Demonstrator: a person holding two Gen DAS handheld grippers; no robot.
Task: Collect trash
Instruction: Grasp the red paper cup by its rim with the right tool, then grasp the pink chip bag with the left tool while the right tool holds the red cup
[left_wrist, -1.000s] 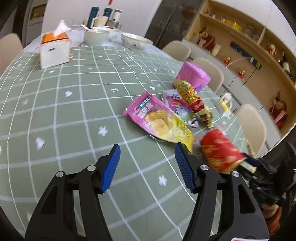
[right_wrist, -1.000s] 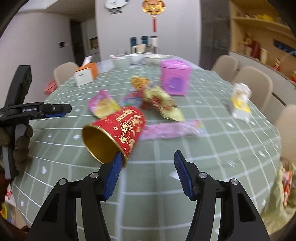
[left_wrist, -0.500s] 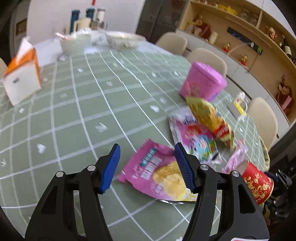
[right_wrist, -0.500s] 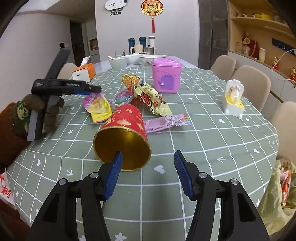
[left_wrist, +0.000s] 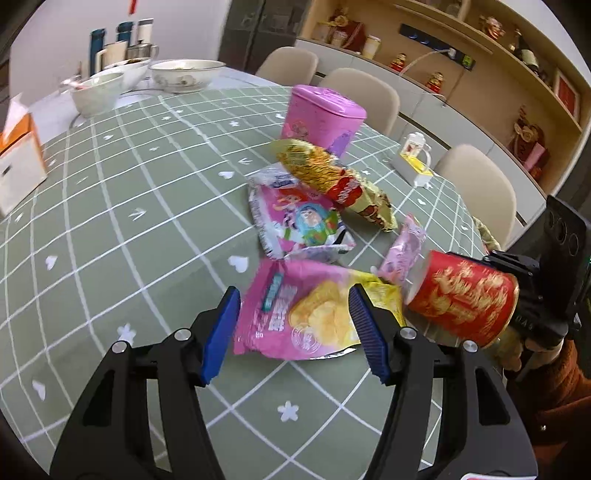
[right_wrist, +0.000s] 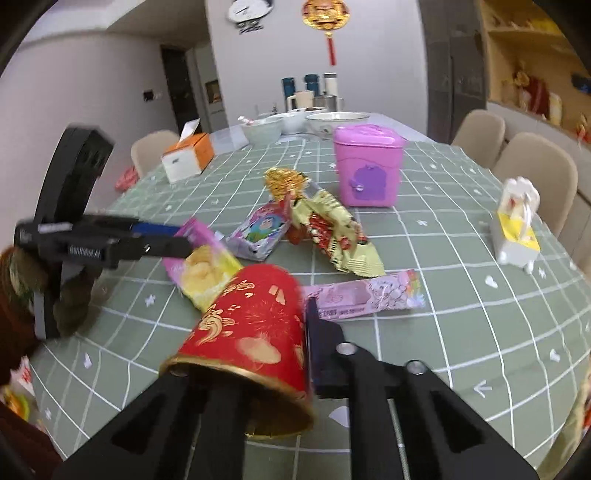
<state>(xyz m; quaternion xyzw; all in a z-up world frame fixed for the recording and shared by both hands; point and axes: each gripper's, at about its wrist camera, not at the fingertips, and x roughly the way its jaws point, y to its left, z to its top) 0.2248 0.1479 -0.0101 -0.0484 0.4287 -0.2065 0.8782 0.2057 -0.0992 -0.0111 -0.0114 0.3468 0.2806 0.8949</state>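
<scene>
A red paper cup (right_wrist: 255, 325) with gold print lies tipped, its mouth towards my right gripper (right_wrist: 304, 332). The jaws are closing on the cup's wall at the rim, one finger inside and one outside; the pads press on it. In the left wrist view the cup (left_wrist: 461, 299) sits at the right. My left gripper (left_wrist: 293, 332) is open just above a pink and yellow chip bag (left_wrist: 295, 314), which shows between its fingers, untouched as far as I can see. Beyond lie a cartoon wrapper (left_wrist: 299, 218), a gold noodle bag (left_wrist: 332, 177) and a long pink wrapper (right_wrist: 365, 295).
A pink lidded bin (left_wrist: 321, 122) stands behind the wrappers on the green checked tablecloth (left_wrist: 129, 221). A tissue box (left_wrist: 18, 166) sits at the left, bowls (left_wrist: 184, 74) and flasks at the far end, a white and yellow holder (left_wrist: 415, 162) at the right. Chairs ring the table.
My right gripper went from wide open to shut on the cup's rim. My left gripper swung across the table until the chip bag lay between its fingers.
</scene>
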